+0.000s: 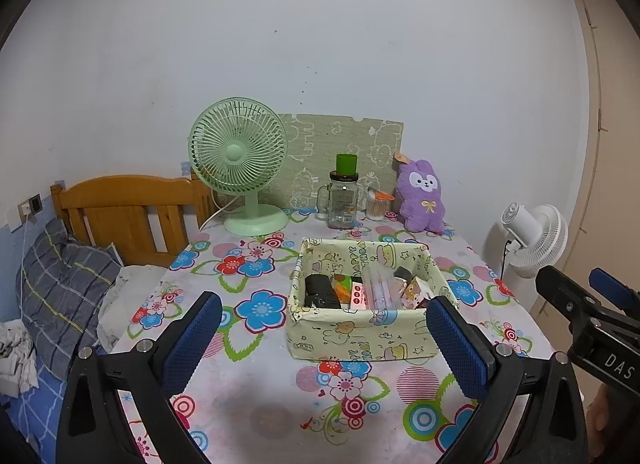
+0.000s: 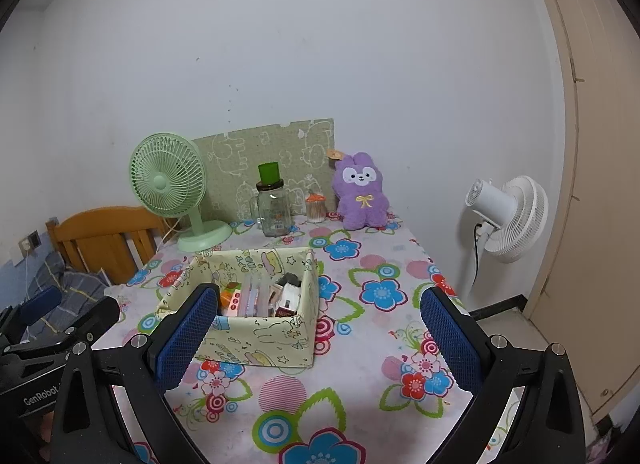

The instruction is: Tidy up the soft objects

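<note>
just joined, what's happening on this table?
Nothing is held yet. Both the left gripper and the right gripper hover open above the near edge of the table. The purple plush bunny sits upright against the back wall, untouched, apart from the fabric box, which already holds small items. A green fan and a glass jar stand nearby.

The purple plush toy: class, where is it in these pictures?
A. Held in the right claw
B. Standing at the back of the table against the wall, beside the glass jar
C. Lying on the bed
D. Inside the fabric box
B. The purple plush toy stands upright at the table's far edge, right of the glass jar, outside the fabric box; both claws are open and empty.
</note>
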Demonstrator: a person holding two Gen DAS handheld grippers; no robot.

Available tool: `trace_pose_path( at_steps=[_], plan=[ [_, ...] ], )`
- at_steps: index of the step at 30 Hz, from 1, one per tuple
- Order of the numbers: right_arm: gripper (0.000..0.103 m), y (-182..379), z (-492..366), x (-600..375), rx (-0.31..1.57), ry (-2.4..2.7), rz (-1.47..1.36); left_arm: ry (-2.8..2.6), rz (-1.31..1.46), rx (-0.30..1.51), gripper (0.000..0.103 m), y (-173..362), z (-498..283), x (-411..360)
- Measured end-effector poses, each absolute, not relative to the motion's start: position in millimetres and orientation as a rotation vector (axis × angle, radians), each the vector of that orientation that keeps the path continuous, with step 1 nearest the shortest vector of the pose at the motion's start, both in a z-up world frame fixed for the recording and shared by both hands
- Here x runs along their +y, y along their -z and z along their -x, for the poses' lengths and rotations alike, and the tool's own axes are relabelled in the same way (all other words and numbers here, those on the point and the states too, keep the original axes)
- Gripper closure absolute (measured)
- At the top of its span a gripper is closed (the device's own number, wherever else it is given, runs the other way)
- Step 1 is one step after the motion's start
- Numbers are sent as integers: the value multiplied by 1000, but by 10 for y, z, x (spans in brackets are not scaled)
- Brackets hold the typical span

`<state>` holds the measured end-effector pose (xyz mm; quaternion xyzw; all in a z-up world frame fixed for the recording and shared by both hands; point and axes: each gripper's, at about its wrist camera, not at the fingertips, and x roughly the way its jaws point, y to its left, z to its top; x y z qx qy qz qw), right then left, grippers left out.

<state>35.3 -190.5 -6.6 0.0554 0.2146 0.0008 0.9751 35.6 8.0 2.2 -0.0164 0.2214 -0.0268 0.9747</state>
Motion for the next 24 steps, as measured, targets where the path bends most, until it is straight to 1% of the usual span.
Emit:
trace_pose_path(
  at_steps=[24],
  plan=[
    [0, 67, -372, -1891, 436, 0, -115, 52, 35, 448, 0, -20, -369, 83]
  ],
)
